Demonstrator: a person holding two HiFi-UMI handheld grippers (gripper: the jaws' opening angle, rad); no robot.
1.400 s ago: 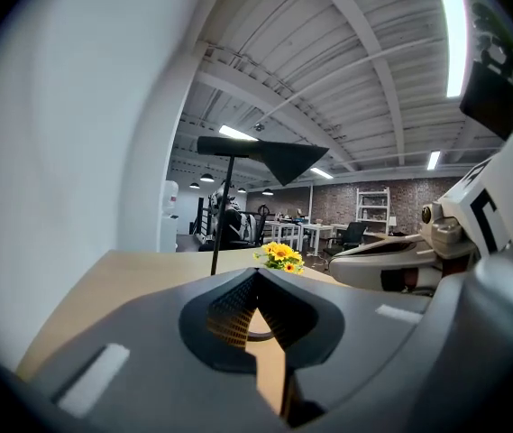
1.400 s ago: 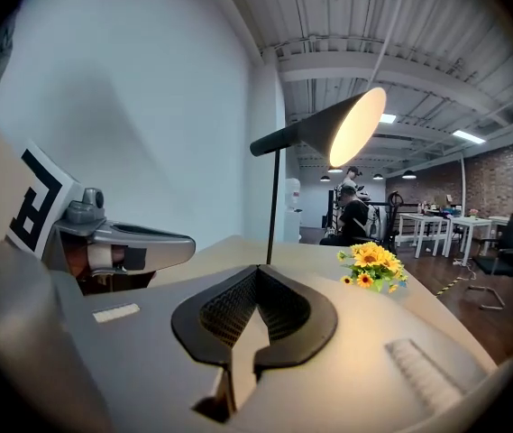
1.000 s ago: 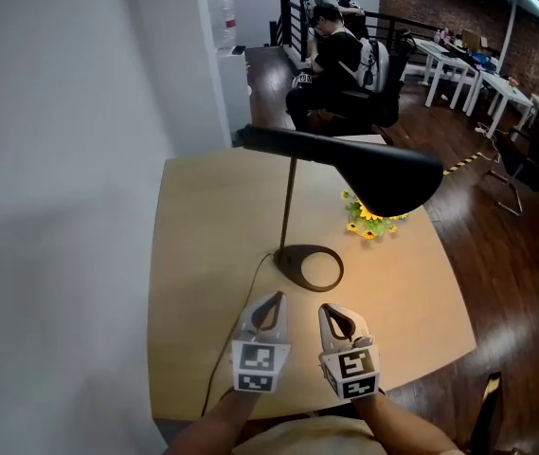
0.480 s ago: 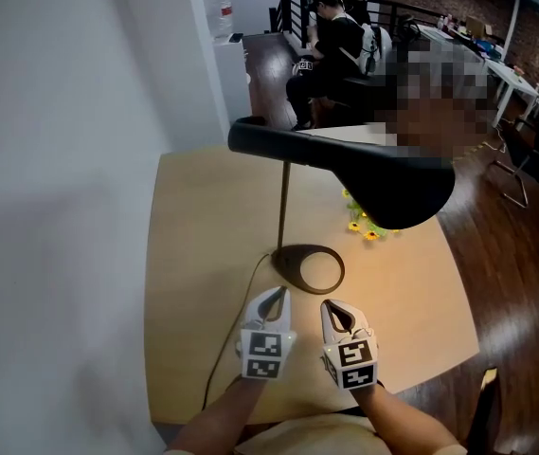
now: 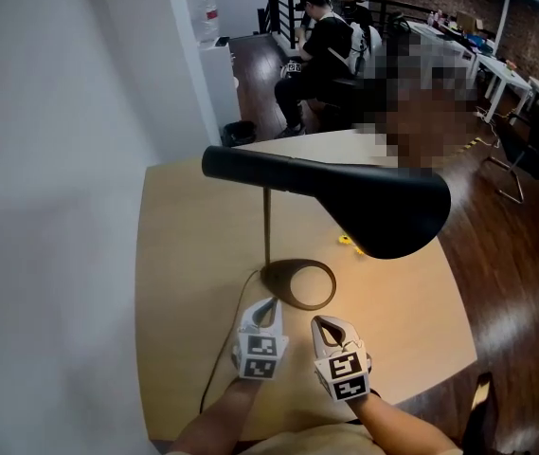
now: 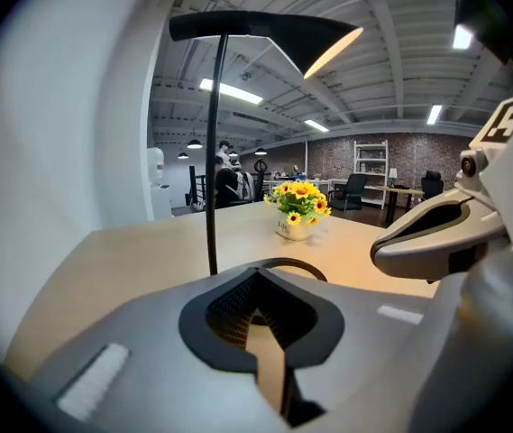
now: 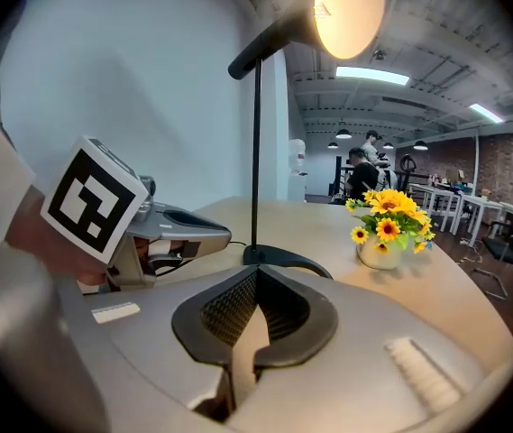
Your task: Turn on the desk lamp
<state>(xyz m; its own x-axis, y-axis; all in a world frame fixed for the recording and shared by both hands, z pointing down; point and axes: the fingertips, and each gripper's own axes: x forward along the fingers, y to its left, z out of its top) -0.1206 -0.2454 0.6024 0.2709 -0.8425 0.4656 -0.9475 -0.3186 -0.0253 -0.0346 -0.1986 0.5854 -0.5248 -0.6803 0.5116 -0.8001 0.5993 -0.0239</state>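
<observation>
Lamp (image 5: 368,207) is lit and stands mid-worktop (image 5: 179,254), its ring base just ahead of both claws. Left claw (image 5: 266,308) and right claw (image 5: 320,324) sit side by side, each pinched together on nothing. Flowers (image 7: 387,225) are beyond the base.

We see a white wall (image 5: 51,159) along our table's (image 5: 184,245) left edge, dark wood floor (image 5: 506,282), brick wall (image 6: 331,159), ceiling strip lights (image 6: 231,91).

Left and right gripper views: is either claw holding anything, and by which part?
Nothing is held. The left claw and the right claw are both shut and empty; neither touches the desk lamp.
</observation>
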